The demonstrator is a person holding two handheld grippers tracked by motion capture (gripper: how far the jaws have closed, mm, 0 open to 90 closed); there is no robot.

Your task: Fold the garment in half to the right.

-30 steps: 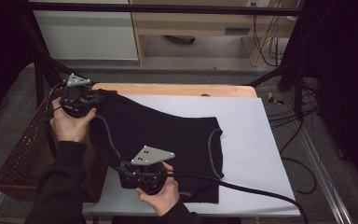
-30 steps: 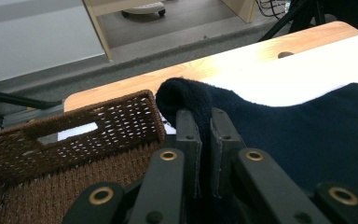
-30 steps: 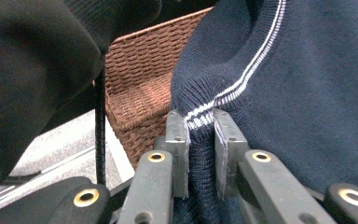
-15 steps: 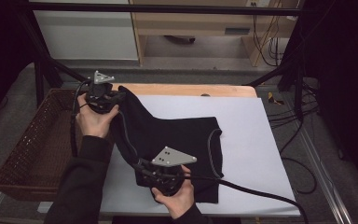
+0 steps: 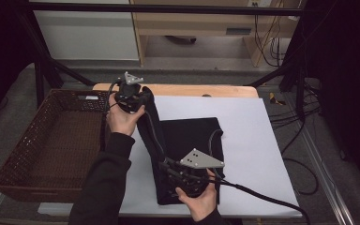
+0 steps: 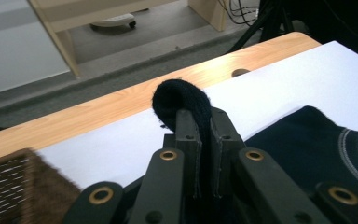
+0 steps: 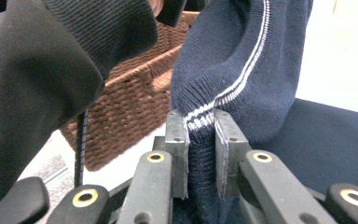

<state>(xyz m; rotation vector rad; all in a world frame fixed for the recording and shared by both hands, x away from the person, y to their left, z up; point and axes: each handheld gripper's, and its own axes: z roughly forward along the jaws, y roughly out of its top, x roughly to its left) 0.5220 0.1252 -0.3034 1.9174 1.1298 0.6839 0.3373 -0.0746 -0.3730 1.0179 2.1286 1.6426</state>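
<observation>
White table sheet (image 5: 262,140): both tongs, clamping the sweater (image 5: 187,136), moved right, folding it.

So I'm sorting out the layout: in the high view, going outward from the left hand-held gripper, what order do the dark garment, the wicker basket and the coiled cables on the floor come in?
1. Dark garment: clamped in the left hand-held gripper, trailing toward the person.
2. Wicker basket: just to the gripper's left, beside the table.
3. Coiled cables: on the floor past the table's right edge.
</observation>
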